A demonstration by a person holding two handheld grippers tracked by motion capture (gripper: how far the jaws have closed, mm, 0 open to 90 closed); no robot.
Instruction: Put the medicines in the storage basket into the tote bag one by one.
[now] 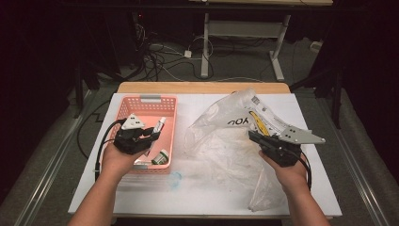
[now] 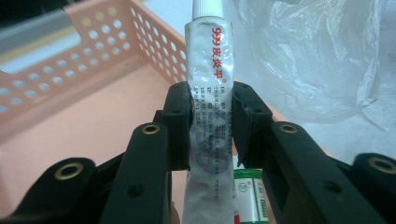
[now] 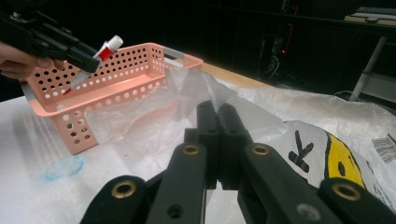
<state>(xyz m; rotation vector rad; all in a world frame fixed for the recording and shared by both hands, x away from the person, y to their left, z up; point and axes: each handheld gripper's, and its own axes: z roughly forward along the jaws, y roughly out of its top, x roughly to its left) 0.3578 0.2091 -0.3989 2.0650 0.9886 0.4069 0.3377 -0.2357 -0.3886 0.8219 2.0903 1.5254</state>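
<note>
Left tool (image 2: 212,109): jaws set narrow, clamped on a white ointment tube (image 2: 208,93) with red print. The pads press its flat body from both sides; the ribbed white cap points away from the hand. In the high view the left tool (image 1: 153,131) holds the tube (image 1: 159,125) above the pink perforated basket (image 1: 141,100), near the basket's right wall, clear of its floor. A small green-and-white box (image 1: 161,157) lies in the basket's near right corner, below the tube.

Right tool (image 3: 218,116): jaws fully together, pinching a fold of the clear plastic bag (image 3: 196,88) at its edge. In the high view the right tool (image 1: 254,137) sits at the bag's (image 1: 221,141) right side. The bag is spread over the middle of the white worktop (image 1: 197,193), with printed items inside it toward the far right.

Step in hand, as I judge it: moving items between basket and bag, with the tube carried by the left tool and the bag steadied by the right. The stills do not settle which way the tube travels.

Next move, if bag-bound: carry the tube right, over the basket wall, cap first toward the bag's mouth. The right tool must lift its fold so the mouth gapes. I cannot tell where the opening lies. Risk: the thin film collapses and the tube lands on top.
</note>
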